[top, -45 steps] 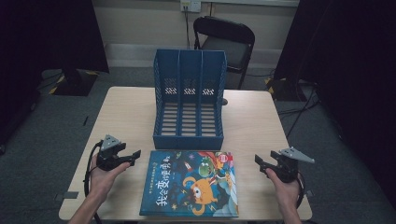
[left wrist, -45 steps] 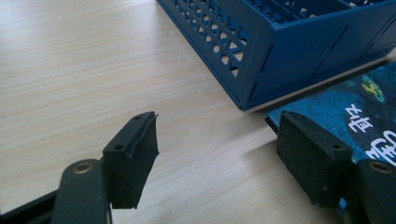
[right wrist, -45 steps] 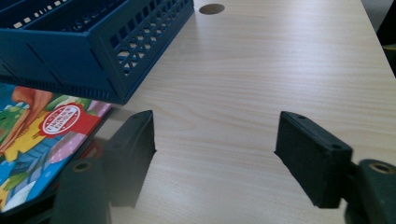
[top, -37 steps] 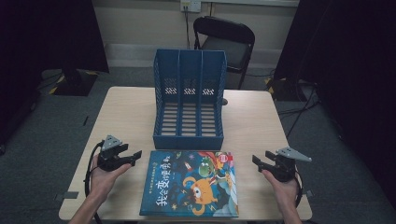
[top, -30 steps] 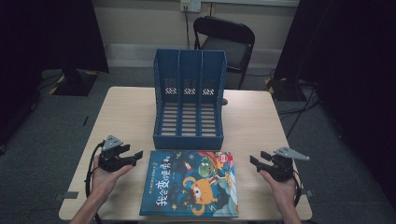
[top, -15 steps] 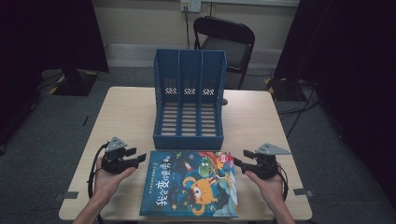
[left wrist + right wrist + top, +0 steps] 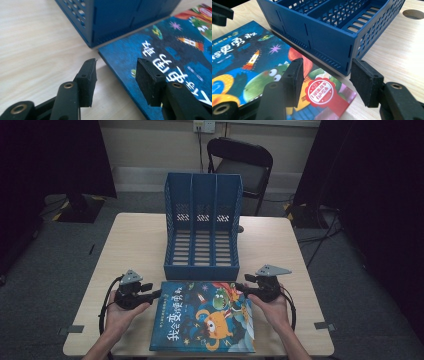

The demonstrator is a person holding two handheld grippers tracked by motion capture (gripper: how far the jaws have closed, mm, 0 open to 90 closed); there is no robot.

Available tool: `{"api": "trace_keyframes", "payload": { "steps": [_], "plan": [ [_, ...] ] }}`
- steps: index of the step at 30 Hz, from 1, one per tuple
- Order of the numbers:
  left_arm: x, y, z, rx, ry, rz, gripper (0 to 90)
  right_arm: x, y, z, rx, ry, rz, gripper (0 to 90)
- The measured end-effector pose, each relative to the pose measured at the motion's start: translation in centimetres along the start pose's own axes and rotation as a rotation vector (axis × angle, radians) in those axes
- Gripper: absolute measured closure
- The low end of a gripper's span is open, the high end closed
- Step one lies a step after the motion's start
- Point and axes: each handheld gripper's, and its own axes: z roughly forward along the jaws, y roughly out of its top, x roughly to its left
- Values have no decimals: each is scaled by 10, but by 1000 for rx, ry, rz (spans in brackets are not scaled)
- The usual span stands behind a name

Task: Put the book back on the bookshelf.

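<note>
At the left of the high view, the person's left hand [image 7: 120,312] rests on the wooden table [image 7: 135,240] and holds the left gripper [image 7: 156,294], whose tips lie at the near-left corner region of the picture book [image 7: 205,317], by the book's far-left corner. In the left gripper view its jaws stand apart with nothing pressed between the pads; they have just been closing, one pad over the bare tabletop and the other over the blue cover, with the book's left edge running up between them. The picture book lies flat on the table between the two grippers, cover up, showing a cartoon creature, a rocket and Chinese lettering; its far edge lies just beside the front wall of the blue three-slot file rack [image 7: 202,227], which stands upright in the middle of the table with its slots open toward the person. Behind the table stands a black folding chair [image 7: 242,167]. At the right, the right hand [image 7: 275,307] holds the right gripper [image 7: 240,287] at the book's far-right corner. In the right gripper view its jaws are also apart and grip nothing: the book's corner with a red round sticker [image 7: 320,93] lies between them, below the rack's front corner.
</note>
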Motion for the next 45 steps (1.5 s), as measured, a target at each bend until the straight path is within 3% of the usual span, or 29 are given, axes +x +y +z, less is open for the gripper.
{"api": "trace_keyframes", "payload": {
  "steps": [2,3,8,12,18,21,22,23,25,29,41,45],
  "plan": [
    [0,-1,3,15,-21,-2,488,0,-3,3,7,6,4,432],
    [-1,-2,6,24,-26,3,485,1,-3,6,22,-11,-18,416],
    [0,-3,8,44,-3,19,466,-6,-3,8,8,-10,2,375],
    [4,-4,10,48,-38,-14,514,-11,-6,16,35,11,30,346],
    [2,-4,12,47,-59,-28,544,-7,-7,19,75,29,-2,366],
    [1,-6,15,38,-110,-56,558,-3,-7,19,82,17,-22,374],
    [1,-6,15,38,-110,-56,573,-3,-7,19,82,17,-22,374],
    [0,-6,15,38,-121,-54,573,-1,-7,18,83,11,-27,376],
    [-4,-5,16,35,-103,-30,574,2,-8,16,93,-7,-47,387],
    [-4,-4,18,30,-107,-27,573,5,-11,12,98,-20,-64,391],
    [-5,1,25,35,-125,-25,585,16,-24,-9,112,-32,-64,399],
    [-13,-1,18,61,-117,-1,561,20,-28,-15,111,-39,-66,402]
  ]
}}
